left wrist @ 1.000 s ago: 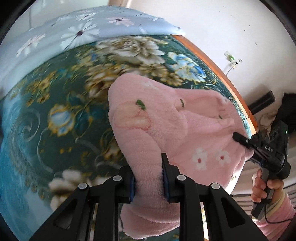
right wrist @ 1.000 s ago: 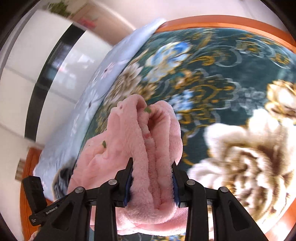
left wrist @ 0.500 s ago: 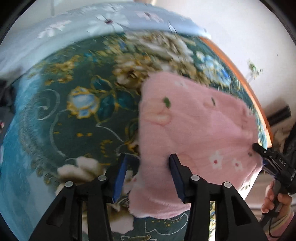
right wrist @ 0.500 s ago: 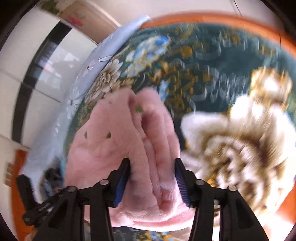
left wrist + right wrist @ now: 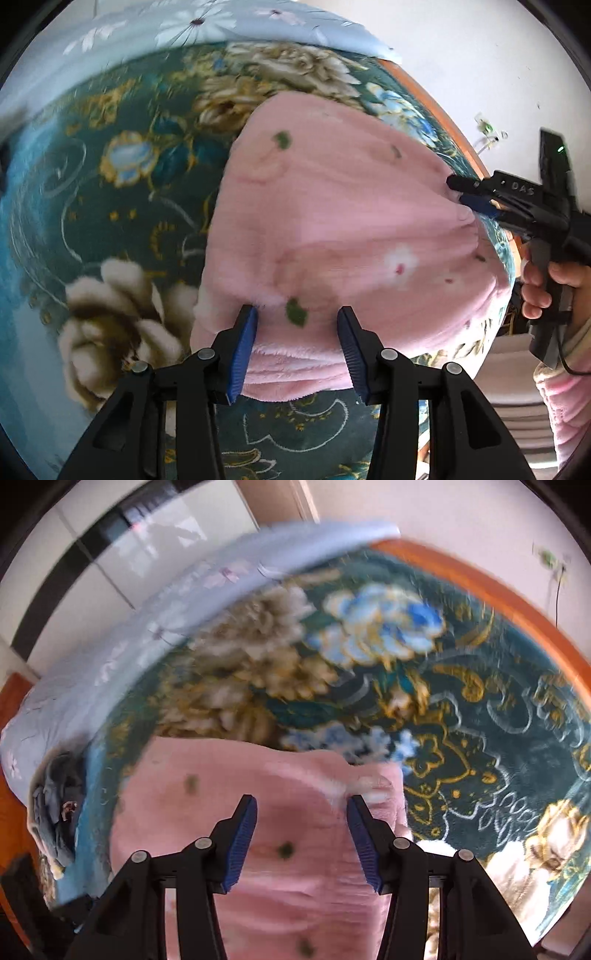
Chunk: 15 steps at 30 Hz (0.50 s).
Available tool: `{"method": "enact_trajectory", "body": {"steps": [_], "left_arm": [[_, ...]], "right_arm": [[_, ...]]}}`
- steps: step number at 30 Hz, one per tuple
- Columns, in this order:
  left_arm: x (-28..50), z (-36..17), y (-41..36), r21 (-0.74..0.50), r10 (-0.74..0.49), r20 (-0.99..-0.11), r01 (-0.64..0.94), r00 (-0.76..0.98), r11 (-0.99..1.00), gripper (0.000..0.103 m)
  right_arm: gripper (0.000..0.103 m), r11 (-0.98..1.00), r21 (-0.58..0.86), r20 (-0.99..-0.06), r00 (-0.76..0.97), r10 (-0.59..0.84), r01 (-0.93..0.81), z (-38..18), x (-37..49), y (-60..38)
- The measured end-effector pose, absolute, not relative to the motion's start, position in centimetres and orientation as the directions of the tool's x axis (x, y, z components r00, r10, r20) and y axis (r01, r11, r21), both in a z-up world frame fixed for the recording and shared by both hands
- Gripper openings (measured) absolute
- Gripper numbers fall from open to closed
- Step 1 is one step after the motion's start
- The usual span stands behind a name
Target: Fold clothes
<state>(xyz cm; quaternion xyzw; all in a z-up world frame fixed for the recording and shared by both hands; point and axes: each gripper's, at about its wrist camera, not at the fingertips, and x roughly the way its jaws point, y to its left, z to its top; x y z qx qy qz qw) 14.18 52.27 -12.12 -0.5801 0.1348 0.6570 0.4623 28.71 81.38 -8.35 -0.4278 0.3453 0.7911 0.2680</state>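
The pink fleece garment (image 5: 343, 221) lies spread flat on the flowered blanket (image 5: 122, 192), with the left gripper (image 5: 297, 334) and right gripper (image 5: 301, 825) both spread wide over its edges, gripping nothing

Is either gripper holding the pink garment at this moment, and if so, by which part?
Nothing is held. The left gripper and the right gripper are both open, above the pink garment lying on the floral blanket.

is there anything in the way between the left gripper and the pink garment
Nothing visible. The left gripper has its jaws open right over the near edge of the pink garment, which lies flat on the floral blanket.
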Motion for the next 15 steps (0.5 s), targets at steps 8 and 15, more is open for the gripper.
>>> {"method": "enact_trajectory", "body": {"steps": [8,15], "left_arm": [[14.1,-11.3,51.4,-0.370,0.479,-0.874,-0.749,0.080,-0.549,0.047],[15.5,-10.7,48.6,-0.307,0.508,-0.861,-0.761,-0.034,-0.572,0.047]], "right_arm": [[0.055,-0.650,0.249,-0.883,-0.444,0.152,-0.718,-7.9,27.4,80.9],[0.055,-0.709,0.295,-0.841,-0.526,0.125,-0.641,-5.4,29.8,71.7]]}}
